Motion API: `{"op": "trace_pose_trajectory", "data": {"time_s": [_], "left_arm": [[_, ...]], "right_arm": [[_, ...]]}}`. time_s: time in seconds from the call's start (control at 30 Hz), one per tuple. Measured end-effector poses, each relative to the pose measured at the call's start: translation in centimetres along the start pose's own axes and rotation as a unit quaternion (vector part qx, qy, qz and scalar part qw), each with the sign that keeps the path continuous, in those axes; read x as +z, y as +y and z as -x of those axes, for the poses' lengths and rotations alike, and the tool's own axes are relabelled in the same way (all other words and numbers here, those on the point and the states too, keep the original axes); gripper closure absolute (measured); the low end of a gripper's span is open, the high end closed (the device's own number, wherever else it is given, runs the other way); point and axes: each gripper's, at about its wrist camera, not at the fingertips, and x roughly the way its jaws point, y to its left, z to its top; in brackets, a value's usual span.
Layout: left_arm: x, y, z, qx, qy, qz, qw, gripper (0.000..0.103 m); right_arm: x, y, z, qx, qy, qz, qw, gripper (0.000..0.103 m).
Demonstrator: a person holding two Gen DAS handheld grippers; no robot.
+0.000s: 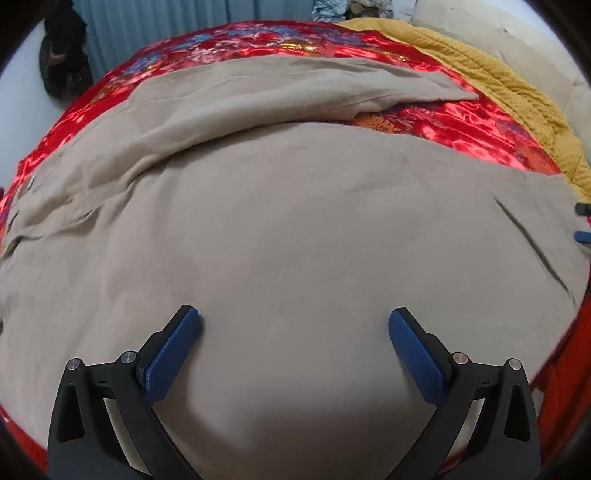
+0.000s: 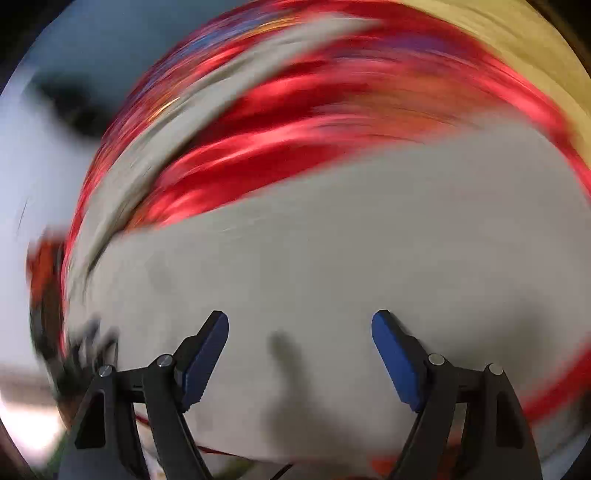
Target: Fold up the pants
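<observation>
Beige pants (image 1: 295,229) lie spread on a red satin bedcover (image 1: 443,129), one leg near me and the other leg (image 1: 295,88) angled away at the back. My left gripper (image 1: 294,321) is open and empty, just above the near leg. My right gripper (image 2: 300,325) is open and empty over the pants (image 2: 332,240); its view is badly motion-blurred. Its blue tips (image 1: 583,221) show at the right edge of the left wrist view, beside the leg's end.
A mustard knitted blanket (image 1: 498,81) lies along the bed's far right side, with a cream surface (image 1: 517,29) beyond it. A dark bag (image 1: 62,55) and a blue-grey curtain (image 1: 166,26) stand past the bed at the back left.
</observation>
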Motion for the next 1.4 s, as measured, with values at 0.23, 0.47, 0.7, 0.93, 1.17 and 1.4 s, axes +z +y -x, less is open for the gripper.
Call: {"op": "trace_pose_trajectory", "data": {"time_s": [0.23,0.47,0.7,0.93,1.17,1.4], "left_arm": [[3.6,4.6,4.6,0.010,-0.045,0.074,0.9962,0.001],[14.8,10.5,2.1,0.082,-0.129,0.159,0.9754,0.001],[13.1,14.0,-9.1,0.126,-0.059,0.140,0.9804,0.001],[12.0,14.0,-8.8,0.116,-0.092,0.146,0.9782,0.001],[12.0,13.9,-9.2,0.122,-0.102,0.143,0.9769,0.001],[12.2,13.9,-9.4,0.125,-0.106,0.142,0.9762,0.001]], "right_arm": [[0.0,-4.3,6.2,-0.089,-0.104,-0.077,0.988,0.024],[1.1,4.8,4.4,-0.035,-0.102,0.046,0.993,0.024],[7.4,22.3,-5.7,0.066,-0.077,0.204,0.974,0.024],[16.0,29.7,-19.6,0.112,0.012,0.293,0.949,0.024],[30.9,14.3,-17.4,-0.060,-0.096,0.173,0.978,0.032],[34.4,2.8,-9.0,-0.024,-0.159,-0.004,0.987,0.030]]}}
